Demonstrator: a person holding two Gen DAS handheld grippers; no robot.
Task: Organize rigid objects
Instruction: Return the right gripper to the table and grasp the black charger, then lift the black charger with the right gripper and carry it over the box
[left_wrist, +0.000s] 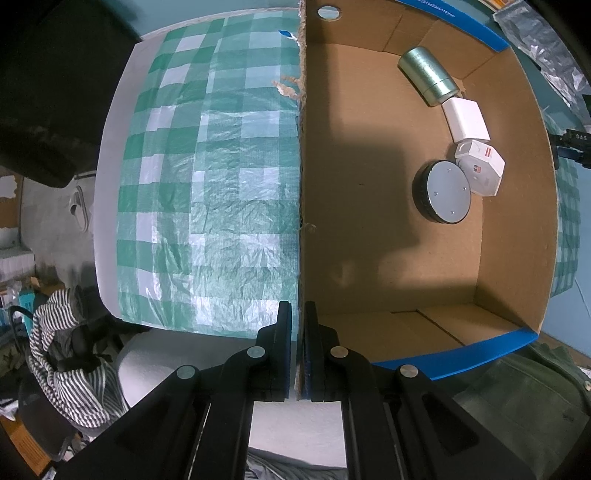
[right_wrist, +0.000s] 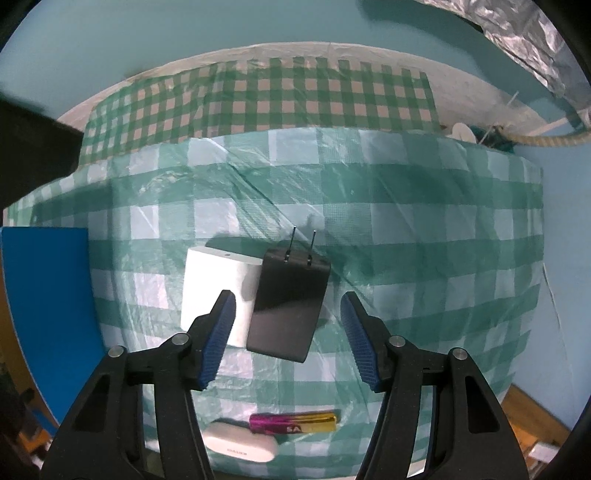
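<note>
In the left wrist view my left gripper (left_wrist: 299, 314) is shut on the left wall (left_wrist: 302, 184) of an open cardboard box. Inside the box lie a metal cylinder (left_wrist: 428, 75), a white cube (left_wrist: 466, 120), a white octagonal box (left_wrist: 480, 167) and a black round disc with a grey face (left_wrist: 443, 191). In the right wrist view my right gripper (right_wrist: 287, 306) is open, its fingers on either side of a black plug adapter (right_wrist: 288, 304) with two prongs. A white box (right_wrist: 218, 291) touches the adapter's left side.
The table wears a green-and-white checked plastic cloth (right_wrist: 424, 240). A purple-and-gold battery (right_wrist: 293, 422) and a white oval case (right_wrist: 240, 445) lie near the front edge. A blue box side (right_wrist: 44, 314) stands at the left. Striped clothing (left_wrist: 70, 369) lies beside the table.
</note>
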